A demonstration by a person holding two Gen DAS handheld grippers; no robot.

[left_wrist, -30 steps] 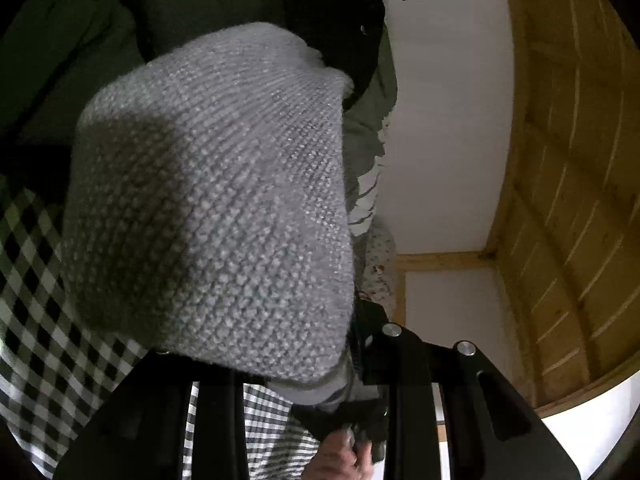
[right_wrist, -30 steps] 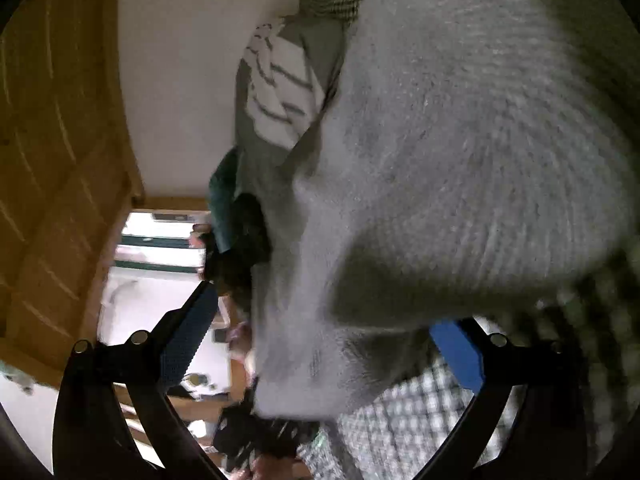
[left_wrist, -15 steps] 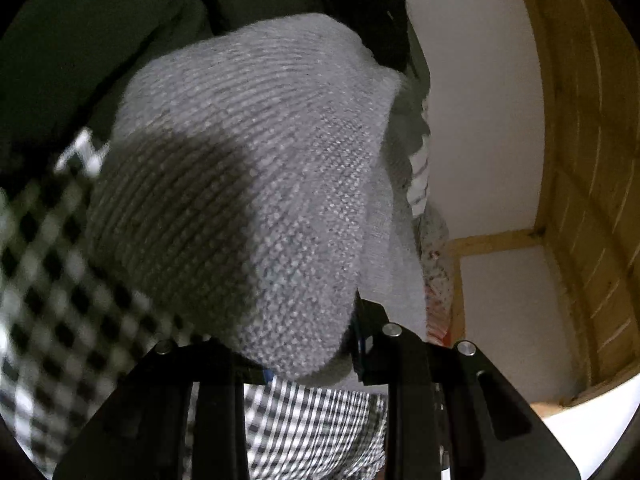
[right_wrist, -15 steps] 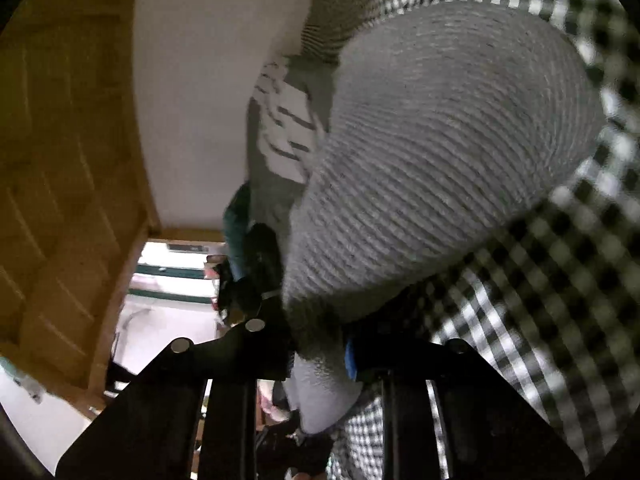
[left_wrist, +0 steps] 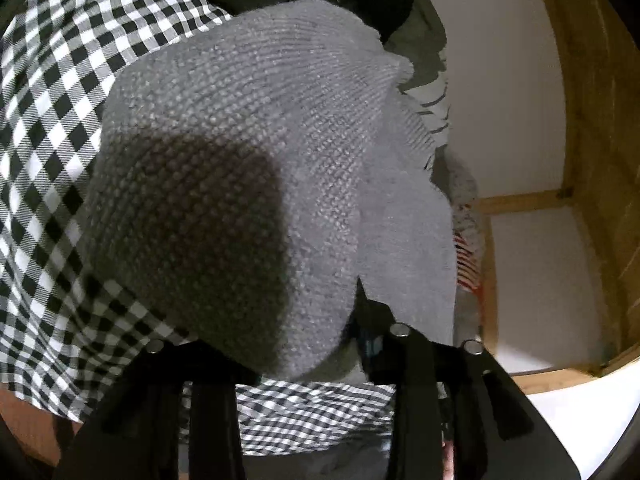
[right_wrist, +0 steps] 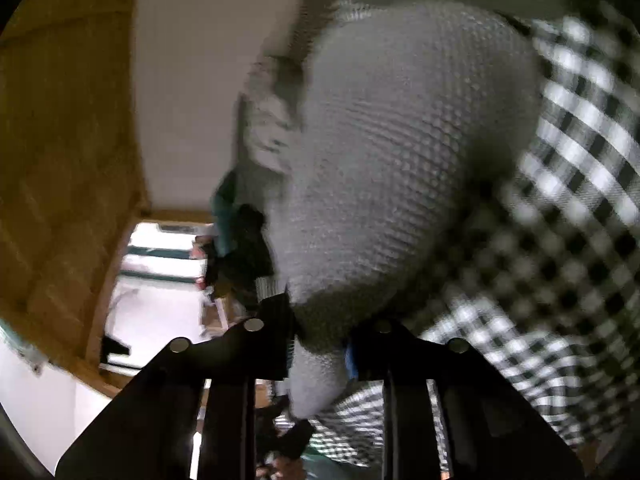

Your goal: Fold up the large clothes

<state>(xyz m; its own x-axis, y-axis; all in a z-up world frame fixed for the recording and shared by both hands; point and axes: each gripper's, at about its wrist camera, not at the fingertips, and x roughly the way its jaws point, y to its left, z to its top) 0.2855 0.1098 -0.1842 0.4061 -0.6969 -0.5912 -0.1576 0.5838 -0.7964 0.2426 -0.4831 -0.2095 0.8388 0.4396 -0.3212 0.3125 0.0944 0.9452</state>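
Observation:
A grey knitted garment fills the middle of the left wrist view and bulges up from my left gripper, which is shut on its edge. The same grey knit rises from my right gripper, which is shut on another part of its edge. The garment hangs over a black-and-white checked cloth, also seen at the right of the right wrist view. The right wrist view is blurred.
A pile of other clothes, dark green and striped, lies behind the knit. A white wall and wooden beams stand beyond. In the right wrist view a bright doorway shows at lower left.
Both grippers have swung with the grey knit, so more checked cloth shows. The right gripper, open wide a second ago, has shut on the knit.

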